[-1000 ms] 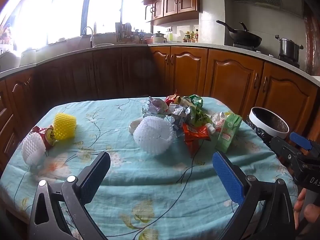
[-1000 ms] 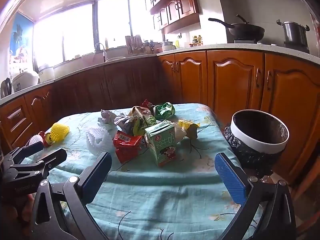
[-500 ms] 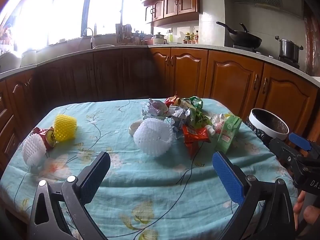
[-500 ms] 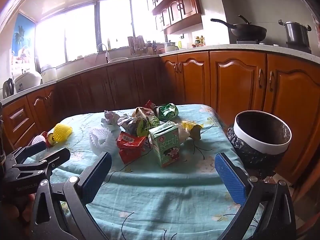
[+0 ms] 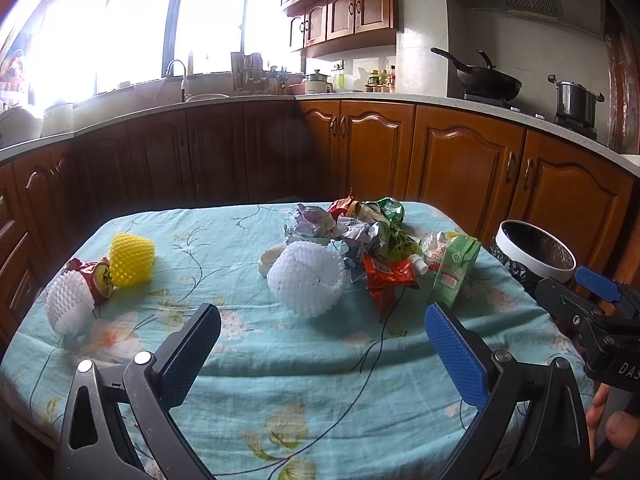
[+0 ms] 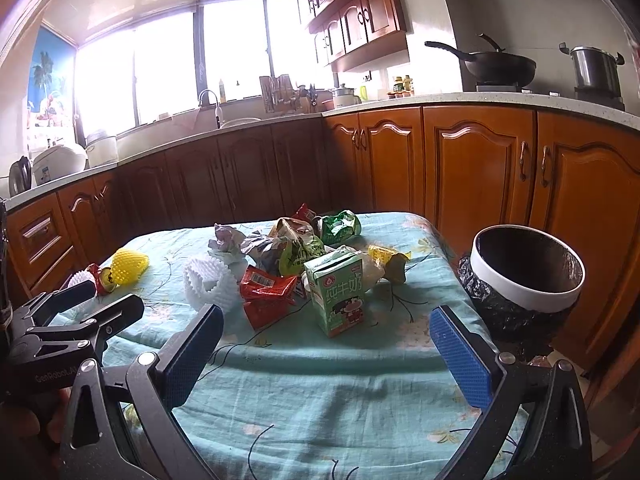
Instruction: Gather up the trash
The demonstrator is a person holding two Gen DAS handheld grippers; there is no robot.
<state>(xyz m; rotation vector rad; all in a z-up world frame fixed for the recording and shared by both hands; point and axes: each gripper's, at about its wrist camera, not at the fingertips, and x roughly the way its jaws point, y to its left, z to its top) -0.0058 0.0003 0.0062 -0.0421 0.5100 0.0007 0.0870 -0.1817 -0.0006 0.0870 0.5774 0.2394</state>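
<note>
So far nothing collected. Both my jaws gape wide and empty: left gripper (image 5: 322, 350), right gripper (image 6: 326, 350). Trash pile sits on the worktop (image 6: 320, 392) at 12 o'clock: milk carton (image 6: 339, 294), red wrapper (image 6: 266, 292), white foam net (image 5: 306, 278). Yellow net (image 5: 132, 259) and can (image 5: 98, 282) lie at 10 o'clock. Bin (image 6: 527, 276) stands at 2 o'clock, beside the worktop. Everything remains to bin.

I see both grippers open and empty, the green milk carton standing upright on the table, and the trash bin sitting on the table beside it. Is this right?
One detail is wrong. The right wrist view shows the trash bin standing off the table, beyond its right edge, not on it. The rest holds: left gripper and right gripper are open and empty, and the green milk carton stands upright.
</note>
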